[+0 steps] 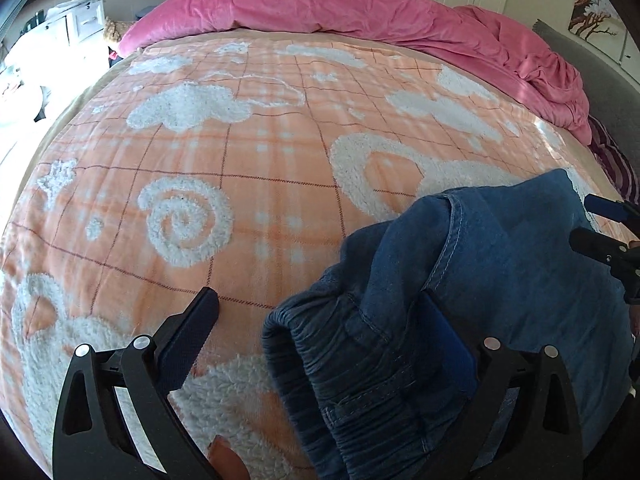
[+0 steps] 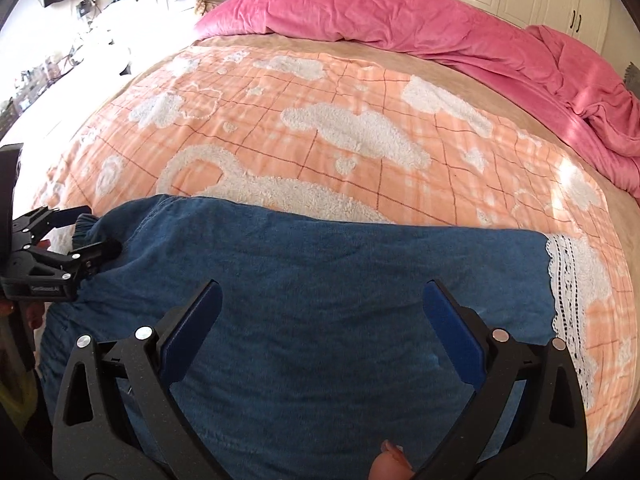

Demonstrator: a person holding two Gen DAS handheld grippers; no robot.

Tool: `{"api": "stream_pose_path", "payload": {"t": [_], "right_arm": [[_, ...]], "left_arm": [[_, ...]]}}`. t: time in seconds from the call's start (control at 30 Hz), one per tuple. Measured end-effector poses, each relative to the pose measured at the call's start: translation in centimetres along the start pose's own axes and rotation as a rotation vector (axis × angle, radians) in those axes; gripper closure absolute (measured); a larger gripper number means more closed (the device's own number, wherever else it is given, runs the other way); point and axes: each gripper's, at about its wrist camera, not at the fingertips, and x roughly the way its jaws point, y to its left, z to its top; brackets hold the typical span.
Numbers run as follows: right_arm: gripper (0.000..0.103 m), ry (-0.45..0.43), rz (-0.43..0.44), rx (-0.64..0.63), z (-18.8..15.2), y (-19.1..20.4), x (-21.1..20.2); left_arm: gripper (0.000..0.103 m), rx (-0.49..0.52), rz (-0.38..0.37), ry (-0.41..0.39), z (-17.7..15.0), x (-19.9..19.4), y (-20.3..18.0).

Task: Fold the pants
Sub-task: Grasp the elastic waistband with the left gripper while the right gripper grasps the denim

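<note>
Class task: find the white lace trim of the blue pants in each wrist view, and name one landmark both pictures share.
Left wrist view: not in it; only the denim and gathered waistband show.
Right wrist view: lace trim at the right, on the pants' end, beside the right gripper.
Shared landmark: the pink duvet across the bed's far side.

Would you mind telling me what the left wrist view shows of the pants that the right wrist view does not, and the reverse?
Only the left wrist view shows the gathered elastic waistband up close, lying between the open fingers of the left gripper.

Only the right wrist view shows the white lace hem at the pants' far end, and the right gripper open over the flat denim.

Both show the blue pants on the orange blanket, the pink duvet behind, and each other's gripper at the edge.
</note>
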Motion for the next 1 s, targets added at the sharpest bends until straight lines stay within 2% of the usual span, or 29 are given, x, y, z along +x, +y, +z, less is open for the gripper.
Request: {"api": "stream_pose_path", "payload": {"t": [0.03, 0.07, 0.1, 0.17, 0.33, 0.57, 0.63, 0.67, 0.73, 0.77, 0.8, 0.9, 1.0], "right_arm": [[0.008, 0.005, 0.006, -0.013, 0.3, 0.1, 0.4], [0.008, 0.01, 0.009, -0.024, 0.5, 0.1, 0.8], [0.008, 0.016, 0.006, -0.035, 0.8, 0.2, 1.1], [0.008, 0.025, 0.004, -0.072, 1.3, 0.5, 1.8], [0.008, 0.03, -0.039, -0.231, 2.8, 1.7, 3.5], [0.009, 0.064, -0.027, -0.429, 4.4, 4.1, 5.2], [0.024, 0.085, -0.017, -0.482, 4.7, 5.0, 6.1], [0.029, 0.1, -0.01, -0.5, 4.7, 5.4, 6.6], [0.064, 0.124, 0.03, -0.494, 4.7, 5.8, 7.3], [0.073, 0.131, 0.07, -0.468, 4.6, 5.7, 7.3], [0.09, 0.122, 0.105, -0.443, 4.5, 5.7, 7.0], [0.097, 0.019, 0.144, -0.364, 4.0, 5.0, 4.8], [0.1, -0.047, 0.184, -0.277, 3.3, 3.9, 2.7]], "left_arm": [[0.029, 0.001, -0.011, -0.004, 0.0, 0.0, 0.0], [0.044, 0.001, -0.018, -0.008, 0.0, 0.1, 0.0], [0.047, 0.006, -0.018, -0.007, -0.1, 0.2, -0.1], [0.058, 0.034, 0.005, -0.024, -0.3, 0.1, -0.5], [0.069, 0.039, 0.046, -0.107, -0.9, -1.6, -0.9], [0.071, 0.084, 0.116, -0.259, -1.5, -5.1, -2.1], [0.071, 0.102, 0.126, -0.277, -1.5, -5.5, -2.4], [0.071, 0.105, 0.129, -0.277, -1.5, -5.5, -2.5], [0.071, 0.109, 0.126, -0.267, -1.5, -5.2, -2.5], [0.071, 0.11, 0.13, -0.264, -1.5, -5.1, -2.4], [0.071, 0.11, 0.13, -0.259, -1.6, -4.9, -2.3], [0.071, 0.096, 0.12, -0.248, -1.7, -4.8, -1.8], [0.071, 0.085, 0.099, -0.254, -1.8, -5.1, -1.6]]}}
